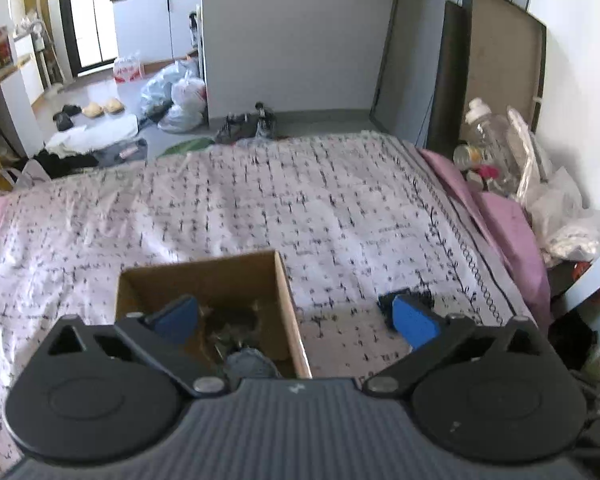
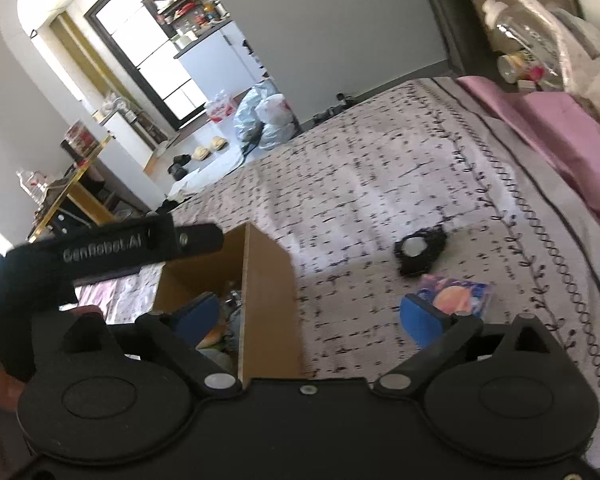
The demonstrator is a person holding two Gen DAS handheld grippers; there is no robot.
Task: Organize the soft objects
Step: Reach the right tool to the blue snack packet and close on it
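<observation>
An open cardboard box [image 1: 286,292] sits on the patterned bedspread and holds several soft items [image 1: 236,336]. My left gripper [image 1: 296,316] is open and empty, its left finger over the box and its right finger by a black soft item [image 1: 410,294]. In the right wrist view the box [image 2: 266,276] is at lower left with items inside [image 2: 216,334]. My right gripper [image 2: 312,318] is open and empty, straddling the box's right wall. A black soft ring-shaped item [image 2: 430,254] and a colourful packet [image 2: 456,296] lie on the bed to the right. The left gripper's body [image 2: 100,246] shows at left.
The bedspread [image 1: 300,200] covers a pink sheet [image 1: 512,216]. A clear bottle [image 1: 488,140], jars and plastic bags crowd the bedside at right. Shoes [image 1: 248,122], bags [image 1: 176,96] and clothes lie on the floor beyond the bed's far edge.
</observation>
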